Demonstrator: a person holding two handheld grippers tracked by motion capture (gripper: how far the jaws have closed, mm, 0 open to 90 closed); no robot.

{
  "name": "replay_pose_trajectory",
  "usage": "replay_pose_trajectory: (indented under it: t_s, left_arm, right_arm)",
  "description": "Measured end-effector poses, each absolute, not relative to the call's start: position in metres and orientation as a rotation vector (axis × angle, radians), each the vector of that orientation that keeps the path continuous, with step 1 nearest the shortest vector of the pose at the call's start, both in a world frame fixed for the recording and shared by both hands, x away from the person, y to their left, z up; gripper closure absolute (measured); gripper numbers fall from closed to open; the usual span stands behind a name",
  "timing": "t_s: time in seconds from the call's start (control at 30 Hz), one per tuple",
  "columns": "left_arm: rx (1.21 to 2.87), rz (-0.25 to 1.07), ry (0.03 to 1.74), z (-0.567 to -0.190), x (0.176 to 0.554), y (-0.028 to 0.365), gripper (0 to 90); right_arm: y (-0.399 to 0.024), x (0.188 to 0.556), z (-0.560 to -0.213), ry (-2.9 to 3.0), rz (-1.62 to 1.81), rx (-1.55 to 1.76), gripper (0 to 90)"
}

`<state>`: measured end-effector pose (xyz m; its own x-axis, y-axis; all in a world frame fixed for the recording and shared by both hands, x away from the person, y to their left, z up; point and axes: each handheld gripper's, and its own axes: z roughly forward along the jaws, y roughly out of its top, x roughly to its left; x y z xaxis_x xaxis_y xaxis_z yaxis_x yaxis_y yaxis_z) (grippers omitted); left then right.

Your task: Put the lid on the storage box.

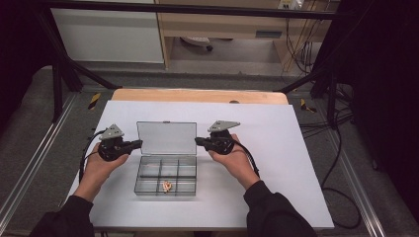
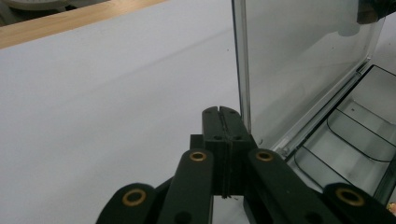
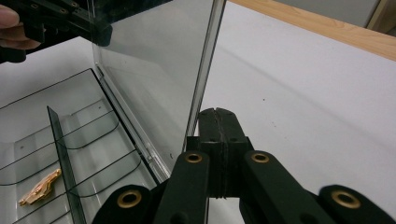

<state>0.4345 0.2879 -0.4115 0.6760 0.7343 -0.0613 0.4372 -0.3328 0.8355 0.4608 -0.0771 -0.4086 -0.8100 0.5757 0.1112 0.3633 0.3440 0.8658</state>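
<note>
Clear compartment box [image 1: 165,174]: centre of white table sheet [image 1: 276,168], lid [image 1: 166,138] raised upright for access. Gold trinket [image 1: 167,185] in a front compartment. Left gripper [image 1: 137,144] and right gripper [image 1: 199,141]: clenched empty, flanking the lid's side edges, apparently steadying it.

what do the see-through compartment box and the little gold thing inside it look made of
Clear compartment box with raised lid: probably hard, glossy plastic, since the table shows through its walls and lid. Small gold-coloured piece: looks like shiny metal by its glint, though it may be plated.
</note>
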Motion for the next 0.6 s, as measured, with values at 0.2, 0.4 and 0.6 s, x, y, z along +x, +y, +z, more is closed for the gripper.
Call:
replay_pose_trajectory:
  t_s: [0.2,0.4,0.6]
  left_arm:
    - [1.979,0.414,0.903,-0.4103,0.4334,0.2882,90.0]
    - [1.979,0.414,0.901,-0.4101,0.4328,0.2883,90.0]
    - [1.981,0.412,0.896,-0.4097,0.4317,0.2886,90.0]
  right_arm:
    - [-0.077,0.4597,-0.4075,2.393,1.457,0.843,90.0]
    - [-0.077,0.4589,-0.4065,2.394,1.458,0.84,90.0]
    - [-0.0767,0.458,-0.4057,2.392,1.461,0.835,90.0]
